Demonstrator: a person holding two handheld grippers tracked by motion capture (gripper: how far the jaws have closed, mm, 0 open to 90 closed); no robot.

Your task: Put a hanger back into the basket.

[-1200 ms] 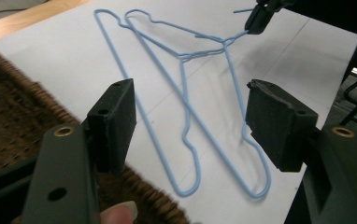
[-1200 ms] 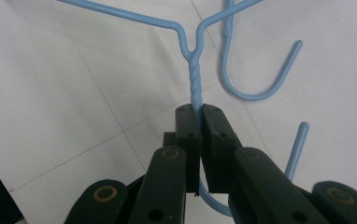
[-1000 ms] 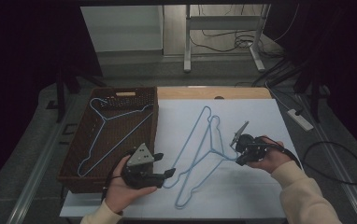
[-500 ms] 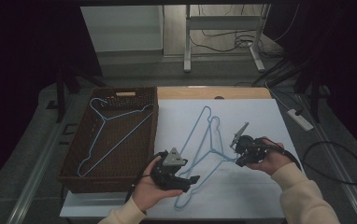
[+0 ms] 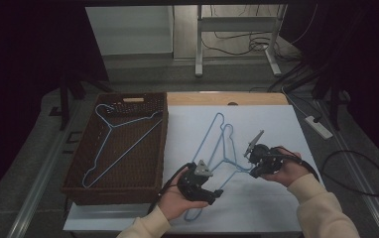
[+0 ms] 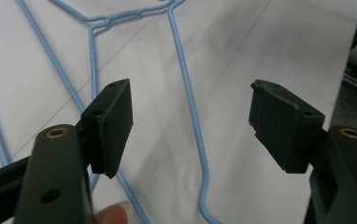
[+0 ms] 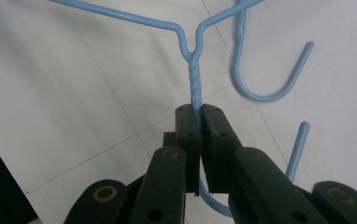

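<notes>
Two blue wire hangers lie overlapping on the white sheet (image 5: 277, 198) covering the table, and both grippers work at them from the near edge. At about 6 o'clock the left gripper (image 6: 190, 123) hovers low with its jaws spread wide, one hanger's long wire (image 6: 188, 100) running up between the pads untouched; a fingertip (image 6: 116, 213) shows under the tool. At about 4 o'clock the right gripper (image 7: 198, 140) has its jaws pressed together on the twisted neck of a hanger (image 7: 194, 77), just below the fork of its shoulders, the hook curling out beneath the jaws. The second hanger's hook (image 7: 270, 74) lies just beside it.

These hangers look light, thin and springy, with a smooth coating likely to slip; the twisted neck seems the surest hold, the straight bottom wire a fair second.

Farther off at 10 o'clock, a brown wicker basket (image 5: 162, 144) holds a third hanger (image 5: 120, 141) lying flat.
</notes>
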